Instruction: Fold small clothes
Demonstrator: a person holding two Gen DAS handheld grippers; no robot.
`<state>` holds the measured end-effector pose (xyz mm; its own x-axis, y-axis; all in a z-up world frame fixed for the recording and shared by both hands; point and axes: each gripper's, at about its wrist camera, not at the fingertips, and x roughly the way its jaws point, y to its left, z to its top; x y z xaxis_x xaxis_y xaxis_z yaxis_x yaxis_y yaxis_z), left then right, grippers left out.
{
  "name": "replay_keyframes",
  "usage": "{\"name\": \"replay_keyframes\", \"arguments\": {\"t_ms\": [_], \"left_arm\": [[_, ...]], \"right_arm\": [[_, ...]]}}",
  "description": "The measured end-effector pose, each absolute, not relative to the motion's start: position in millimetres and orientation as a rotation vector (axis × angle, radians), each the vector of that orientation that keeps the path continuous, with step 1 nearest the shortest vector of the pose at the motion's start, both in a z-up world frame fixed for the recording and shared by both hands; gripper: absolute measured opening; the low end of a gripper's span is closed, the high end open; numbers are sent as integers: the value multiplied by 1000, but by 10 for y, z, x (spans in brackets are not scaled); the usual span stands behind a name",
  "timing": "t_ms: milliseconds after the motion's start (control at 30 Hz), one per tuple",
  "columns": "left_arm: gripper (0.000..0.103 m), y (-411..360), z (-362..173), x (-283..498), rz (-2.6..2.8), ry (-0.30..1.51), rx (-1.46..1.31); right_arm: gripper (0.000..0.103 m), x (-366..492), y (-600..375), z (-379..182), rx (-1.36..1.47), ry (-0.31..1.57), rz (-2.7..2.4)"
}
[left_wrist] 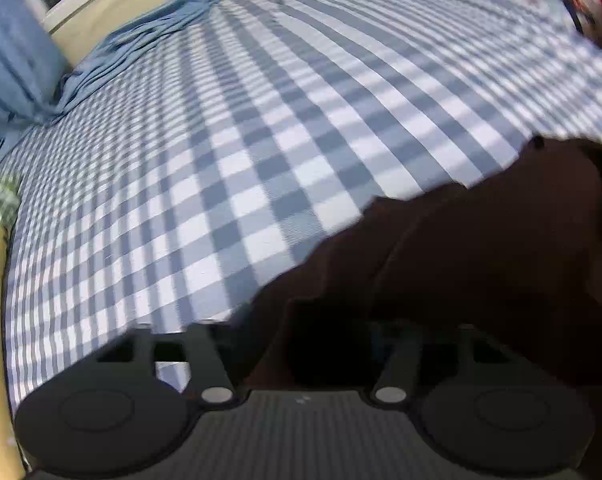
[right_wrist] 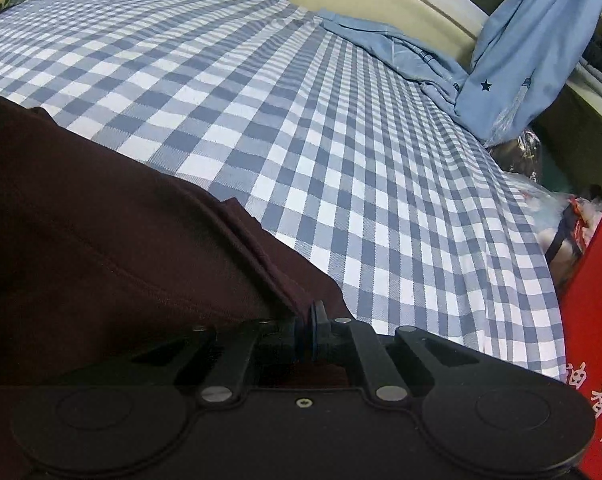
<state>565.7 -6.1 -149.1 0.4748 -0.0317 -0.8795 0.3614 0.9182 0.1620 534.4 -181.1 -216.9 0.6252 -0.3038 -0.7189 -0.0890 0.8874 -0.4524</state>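
Note:
A dark maroon garment (right_wrist: 101, 208) lies on a blue-and-white checked bed sheet (right_wrist: 301, 112). In the right wrist view my right gripper (right_wrist: 311, 322) is shut on the garment's folded edge at the lower middle. In the left wrist view the same maroon garment (left_wrist: 481, 248) fills the lower right and drapes over my left gripper (left_wrist: 321, 340). The cloth and blur hide its fingertips, so I cannot tell how its jaws stand.
Crumpled light blue clothes (right_wrist: 401, 40) lie at the far edge of the bed, and a blue star-print cloth (right_wrist: 513, 68) hangs at the right. A red box (right_wrist: 597, 320) and plastic bags (right_wrist: 549, 216) sit off the bed's right side. A cream bed frame (left_wrist: 113, 12) borders the far side.

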Motion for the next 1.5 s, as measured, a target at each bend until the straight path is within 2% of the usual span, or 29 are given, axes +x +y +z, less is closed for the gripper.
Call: {"name": "replay_keyframes", "arguments": {"t_ms": [67, 167, 200, 233, 300, 367, 633, 733, 1033, 1333, 1500], "left_arm": [[76, 74, -1388, 5623, -216, 1031, 315], [88, 233, -1276, 5542, -159, 997, 294], [93, 274, -1252, 5503, -140, 984, 289], [95, 309, -1241, 5470, -131, 979, 283], [97, 353, -1267, 5413, -123, 984, 273], [98, 350, -1357, 5371, -101, 998, 288], [98, 414, -1808, 5383, 83, 1104, 262], [99, 498, -1871, 5366, 114, 1116, 239], [99, 524, -1778, 5389, 138, 1098, 198], [99, 863, -1795, 5404, 187, 1149, -70], [99, 898, -1676, 5228, 219, 1148, -106]], "right_arm": [[11, 5366, -1805, -2185, -482, 900, -130], [28, 5391, -1815, -2196, -488, 900, -153], [40, 5402, -1828, -2198, -485, 901, -164], [48, 5408, -1853, -2192, -478, 898, -182], [83, 5396, -1904, -2157, -460, 884, -219], [102, 5342, -1953, -2112, -438, 866, -261], [102, 4851, -2115, -2055, -407, 827, -351], [102, 4727, -2303, -2089, -314, 844, -371], [102, 4977, -2643, -1985, -146, 839, -297], [102, 5175, -3095, -1795, 139, 876, -542], [102, 4734, -2860, -1701, 36, 877, -514]]}}
